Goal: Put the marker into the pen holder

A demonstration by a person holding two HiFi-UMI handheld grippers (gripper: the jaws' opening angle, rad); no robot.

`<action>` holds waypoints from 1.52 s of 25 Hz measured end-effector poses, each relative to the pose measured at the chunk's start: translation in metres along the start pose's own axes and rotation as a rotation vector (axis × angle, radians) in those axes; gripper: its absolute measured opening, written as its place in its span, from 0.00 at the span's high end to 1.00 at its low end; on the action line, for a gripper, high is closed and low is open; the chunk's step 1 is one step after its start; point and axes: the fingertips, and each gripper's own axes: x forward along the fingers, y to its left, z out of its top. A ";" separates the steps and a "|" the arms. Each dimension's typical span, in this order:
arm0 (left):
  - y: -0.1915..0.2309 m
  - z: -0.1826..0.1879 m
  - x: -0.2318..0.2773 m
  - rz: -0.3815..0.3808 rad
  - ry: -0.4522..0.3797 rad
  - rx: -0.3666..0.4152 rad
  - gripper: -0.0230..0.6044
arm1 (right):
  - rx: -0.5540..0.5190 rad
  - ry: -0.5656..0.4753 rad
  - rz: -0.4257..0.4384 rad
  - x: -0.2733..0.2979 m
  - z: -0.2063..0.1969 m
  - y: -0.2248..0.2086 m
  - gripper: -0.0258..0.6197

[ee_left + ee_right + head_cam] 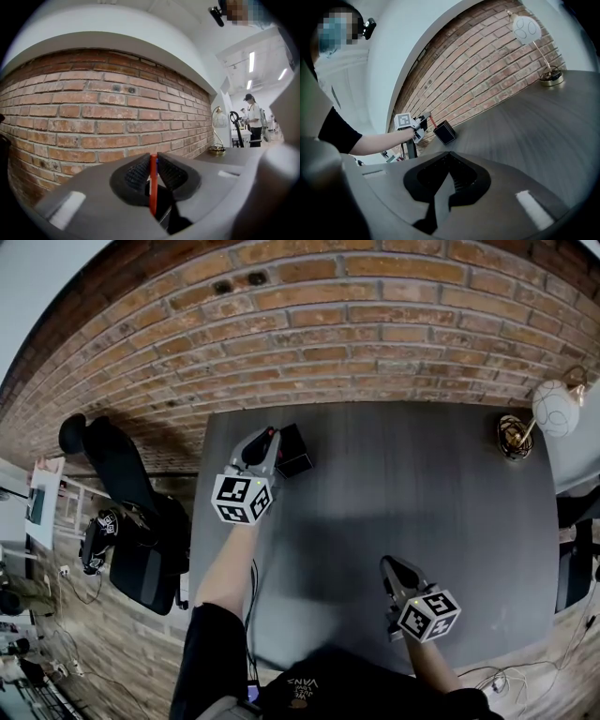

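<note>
A red marker [153,185] is clamped upright between the pads of my left gripper [153,171]. From the head view, my left gripper [272,435] hovers at the far left of the dark table [422,493], right beside the black square pen holder [293,451]. In the right gripper view the marker [433,122] slants down from the left gripper [425,118] toward the open top of the pen holder [444,132]. My right gripper [389,568] is near the front edge, its jaws [449,176] shut with nothing in them.
A brick wall runs behind the table. A lamp with a white globe and brass base [548,413] stands at the far right corner. A black office chair [131,512] sits on the floor left of the table.
</note>
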 end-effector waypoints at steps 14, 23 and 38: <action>0.003 -0.046 0.000 0.006 0.094 -0.057 0.80 | 0.007 0.014 -0.033 -0.005 -0.007 -0.008 0.96; 0.003 -0.047 -0.013 0.043 0.061 -0.054 0.80 | 0.007 0.010 -0.026 -0.006 -0.007 -0.005 0.96; 0.003 -0.066 -0.034 0.113 0.072 -0.105 0.80 | -0.004 0.013 -0.016 -0.009 -0.007 0.001 0.96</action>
